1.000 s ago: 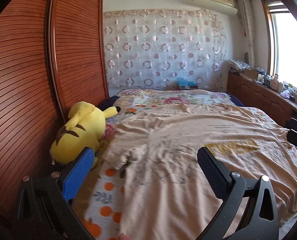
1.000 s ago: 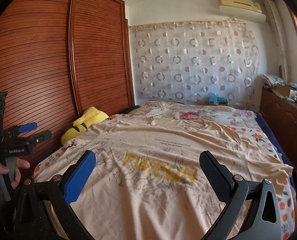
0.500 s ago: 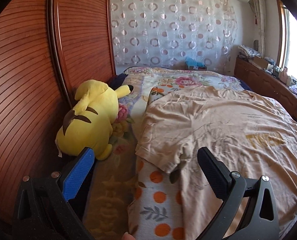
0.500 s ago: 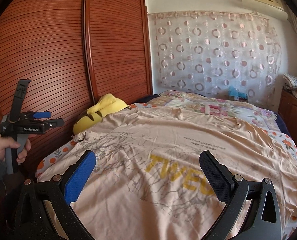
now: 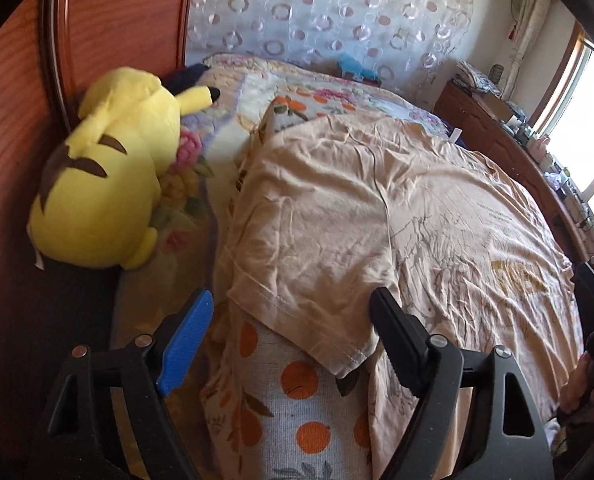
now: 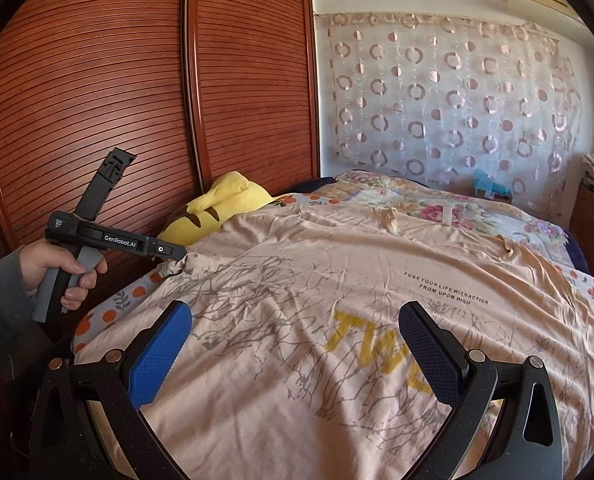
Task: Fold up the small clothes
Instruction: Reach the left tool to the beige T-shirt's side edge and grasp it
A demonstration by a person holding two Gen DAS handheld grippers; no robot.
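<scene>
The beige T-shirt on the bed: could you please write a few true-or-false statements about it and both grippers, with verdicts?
1. The beige T-shirt lies spread flat on the bed. True.
2. The left gripper is clamped on the sleeve. False: its jaws stand open, with the sleeve hem between and just ahead of them.
3. The right gripper is open above the shirt's printed front. True.
4. The yellow plush toy sits on top of the shirt. False: it lies beside it, against the wooden wardrobe.
</scene>
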